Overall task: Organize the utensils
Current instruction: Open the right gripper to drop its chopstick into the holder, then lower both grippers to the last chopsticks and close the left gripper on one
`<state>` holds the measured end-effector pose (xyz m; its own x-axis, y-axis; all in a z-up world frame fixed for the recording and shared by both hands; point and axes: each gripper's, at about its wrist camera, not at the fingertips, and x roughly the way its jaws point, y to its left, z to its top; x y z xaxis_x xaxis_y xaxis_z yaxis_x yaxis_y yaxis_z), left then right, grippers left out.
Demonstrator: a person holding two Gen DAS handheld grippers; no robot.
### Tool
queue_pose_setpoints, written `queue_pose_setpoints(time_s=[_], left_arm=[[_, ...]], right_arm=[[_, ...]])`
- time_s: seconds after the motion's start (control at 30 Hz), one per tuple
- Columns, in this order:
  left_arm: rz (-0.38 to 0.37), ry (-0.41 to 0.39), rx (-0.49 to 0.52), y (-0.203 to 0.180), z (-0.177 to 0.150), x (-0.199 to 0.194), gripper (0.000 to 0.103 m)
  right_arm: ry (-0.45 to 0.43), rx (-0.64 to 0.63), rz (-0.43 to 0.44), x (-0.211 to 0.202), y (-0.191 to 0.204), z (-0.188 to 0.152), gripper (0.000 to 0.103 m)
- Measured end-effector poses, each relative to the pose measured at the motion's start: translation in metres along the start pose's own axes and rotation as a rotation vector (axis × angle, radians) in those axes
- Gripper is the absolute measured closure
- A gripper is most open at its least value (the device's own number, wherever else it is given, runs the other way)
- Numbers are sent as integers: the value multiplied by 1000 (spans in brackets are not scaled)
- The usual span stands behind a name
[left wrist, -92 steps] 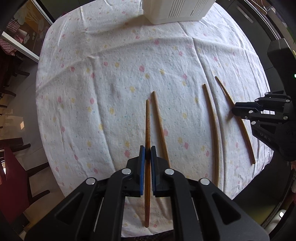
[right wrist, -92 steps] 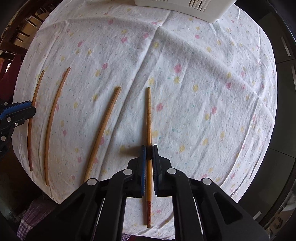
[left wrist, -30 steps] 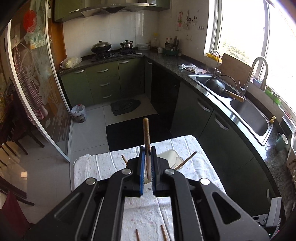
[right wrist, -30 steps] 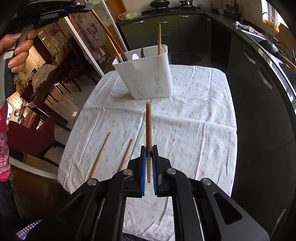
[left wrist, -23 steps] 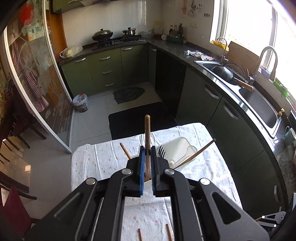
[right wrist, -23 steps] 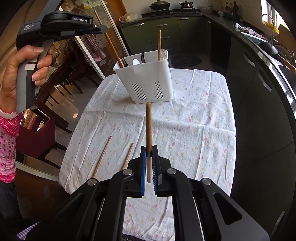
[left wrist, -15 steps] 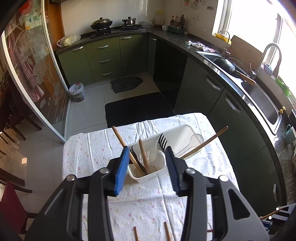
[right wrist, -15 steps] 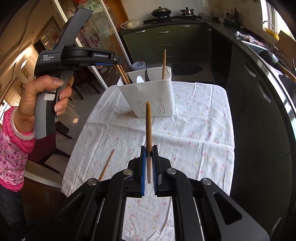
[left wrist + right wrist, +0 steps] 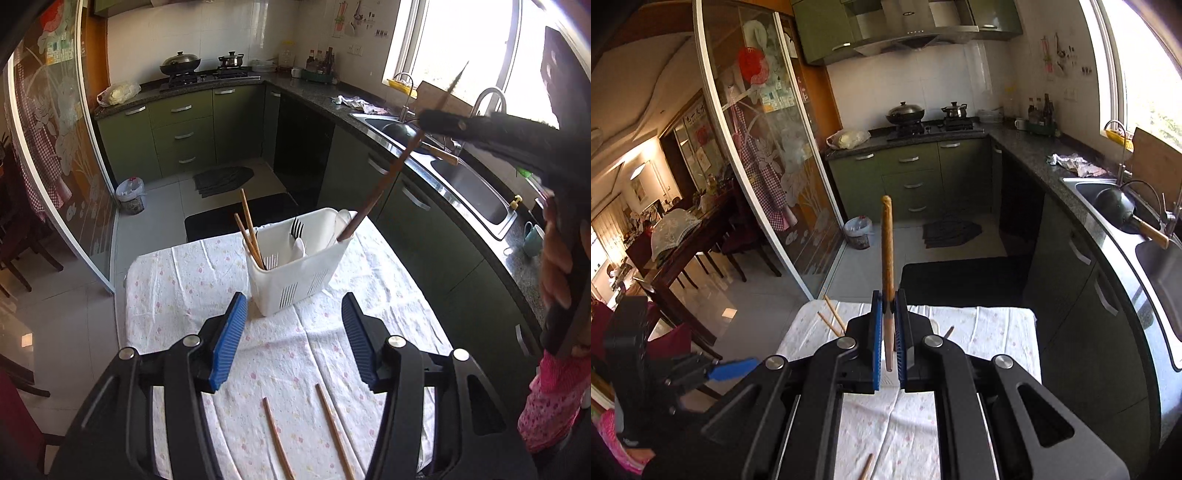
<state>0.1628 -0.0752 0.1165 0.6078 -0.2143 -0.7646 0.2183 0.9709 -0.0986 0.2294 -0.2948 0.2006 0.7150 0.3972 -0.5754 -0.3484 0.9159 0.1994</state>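
A white utensil caddy [image 9: 295,273] stands on the flowered tablecloth [image 9: 184,280]. It holds two wooden chopsticks [image 9: 248,232] at its left end, a fork [image 9: 296,230] and a white spoon. My left gripper [image 9: 293,347] is open and empty, pulled back above the cloth. My right gripper [image 9: 889,332] is shut on a wooden chopstick [image 9: 887,251]. In the left wrist view that chopstick [image 9: 376,192] hangs from the right gripper [image 9: 443,122] with its lower tip at the caddy's right end. Two more chopsticks [image 9: 273,435] [image 9: 332,428] lie on the cloth near me.
The table stands in a kitchen with green cabinets [image 9: 177,129], a sink [image 9: 469,184] on the right and a glass sliding door [image 9: 48,147] on the left. The person's hand [image 9: 557,269] holds the right gripper's handle. My left gripper also shows low at the left of the right wrist view [image 9: 731,369].
My left gripper has opened, dropped its chopstick into the caddy's left end and drawn back. My right gripper has carried its chopstick up over the caddy's right end.
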Motion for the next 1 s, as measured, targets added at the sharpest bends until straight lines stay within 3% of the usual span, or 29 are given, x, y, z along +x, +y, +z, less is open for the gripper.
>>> queue_pose_setpoints(time_s=[0.17,0.4,0.53,0.63,0.77,1.0], left_arm=[[-10,55,-6,15,-37,-3,52],[-11,145,-24,33,-75,10,52],[-5,196,-26,35,-84,22,52],[2,223,-14,30,-89,28,52],[13,261,9,23,-98,36,52],[68,383,43,11,-124,63,50]], right_arm=[[46,-4,-70,55,3,2,96],[145,7,-102,121,-14,-37,96],[184,-20,-106,137,-15,-53,95],[194,-35,-102,137,-16,-56,80],[168,-42,-101,111,-10,-60,79],[138,-39,7,31,-5,-92,76]])
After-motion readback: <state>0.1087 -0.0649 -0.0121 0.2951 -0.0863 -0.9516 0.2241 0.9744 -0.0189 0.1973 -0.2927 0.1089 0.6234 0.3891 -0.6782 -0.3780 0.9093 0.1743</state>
